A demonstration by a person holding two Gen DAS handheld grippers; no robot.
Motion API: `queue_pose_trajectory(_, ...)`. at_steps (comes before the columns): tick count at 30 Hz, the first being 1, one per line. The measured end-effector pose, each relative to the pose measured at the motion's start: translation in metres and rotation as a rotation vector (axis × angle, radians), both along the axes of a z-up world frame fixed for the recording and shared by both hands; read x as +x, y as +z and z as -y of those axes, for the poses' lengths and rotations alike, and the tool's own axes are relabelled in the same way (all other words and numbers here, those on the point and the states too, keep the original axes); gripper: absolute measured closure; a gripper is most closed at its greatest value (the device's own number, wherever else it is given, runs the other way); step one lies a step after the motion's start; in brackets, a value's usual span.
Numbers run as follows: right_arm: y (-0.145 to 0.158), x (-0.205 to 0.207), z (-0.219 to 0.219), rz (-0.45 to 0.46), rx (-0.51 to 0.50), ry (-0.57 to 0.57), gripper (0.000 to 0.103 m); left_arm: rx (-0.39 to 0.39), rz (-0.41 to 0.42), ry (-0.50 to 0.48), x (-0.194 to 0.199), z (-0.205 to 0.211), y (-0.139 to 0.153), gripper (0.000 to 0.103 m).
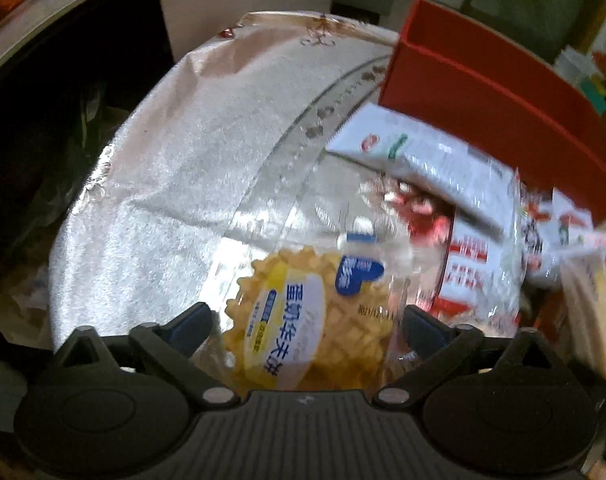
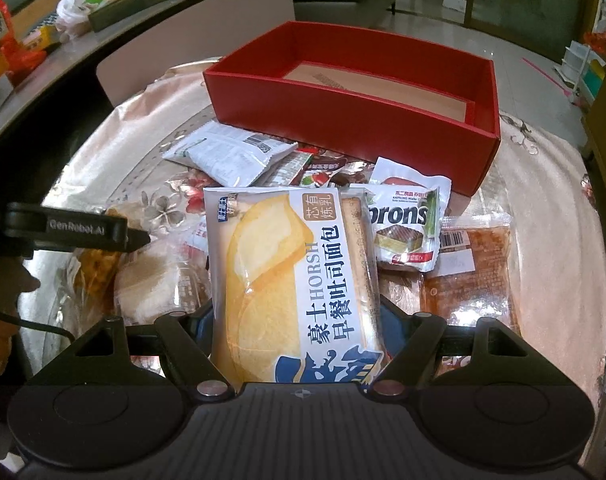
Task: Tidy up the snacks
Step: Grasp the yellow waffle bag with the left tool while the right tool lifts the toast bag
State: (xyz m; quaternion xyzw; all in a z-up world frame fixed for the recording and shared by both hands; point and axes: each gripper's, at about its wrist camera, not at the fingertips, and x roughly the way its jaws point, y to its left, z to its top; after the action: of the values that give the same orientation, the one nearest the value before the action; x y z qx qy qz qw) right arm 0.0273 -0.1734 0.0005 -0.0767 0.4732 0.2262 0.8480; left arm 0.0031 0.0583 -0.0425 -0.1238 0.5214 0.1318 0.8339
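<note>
- Round table [image 2: 543, 184] under a shiny floral cloth carries everything; a sofa and tiled floor lie beyond its far edge.
- Toward the table's left edge, my left gripper [image 1: 303, 320] points steeply down over the waffle packet [image 1: 303, 320]. Its jaws stand spread, one on each side of the packet; I see no pad pressing the wrapper, though that view is blurred. I see the same gripper from the side in the right wrist view, above a clear-wrapped bun.
- At the near middle, my right gripper [image 2: 297, 320] pinches the toast bread packet [image 2: 287, 280] by its sides, the pack reaching away over the pile.
- Behind it lie a white sachet [image 2: 231, 152], a Kaprons wafer pack [image 2: 407, 220] and, to the right, a brown packet [image 2: 475, 276].
- At the far edge stands the red box [image 2: 355, 120], seemingly empty.
- I judge we are at the start: bread gripped, waffle being approached. Next I should carry the bread over the box's near wall, clearing it, and close the left jaws on the waffle.
- Free cloth lies at the left; the pile crowds the box's front.
</note>
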Motion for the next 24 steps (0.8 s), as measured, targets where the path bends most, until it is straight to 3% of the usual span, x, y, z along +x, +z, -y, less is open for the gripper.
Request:
queue_pose_trajectory(2, 0.001, 0.0, -0.002, -0.001, 0.002, -0.002, 0.022, 0.033, -0.009, -0.027, -0.005, 0.003, 0.001, 0.024)
queue_pose_trajectory(5, 0.007, -0.005, -0.003, 0.02, 0.0, -0.009, 0.022, 0.018, 0.001, -0.049, -0.016, 0.002, 0.009, 0.033)
queue_pose_trajectory(10, 0.023, -0.033, 0.003, 0.06, 0.02, -0.055, 0.023, -0.01, 0.056, -0.056, -0.044, 0.001, 0.03, 0.034)
queue_pose_trajectory(15, 0.053, -0.061, 0.012, 0.109, 0.024, -0.1, 0.023, -0.049, 0.154, -0.077, -0.05, 0.003, 0.071, 0.035)
queue_pose_trajectory(20, 0.077, -0.049, 0.022, 0.193, 0.071, -0.132, 0.023, 0.032, 0.258, -0.184, -0.029, 0.036, 0.101, 0.035)
queue_pose_trajectory(24, 0.074, -0.02, 0.033, 0.172, 0.096, -0.19, 0.023, 0.038, 0.292, -0.222, -0.001, 0.051, 0.111, 0.035)
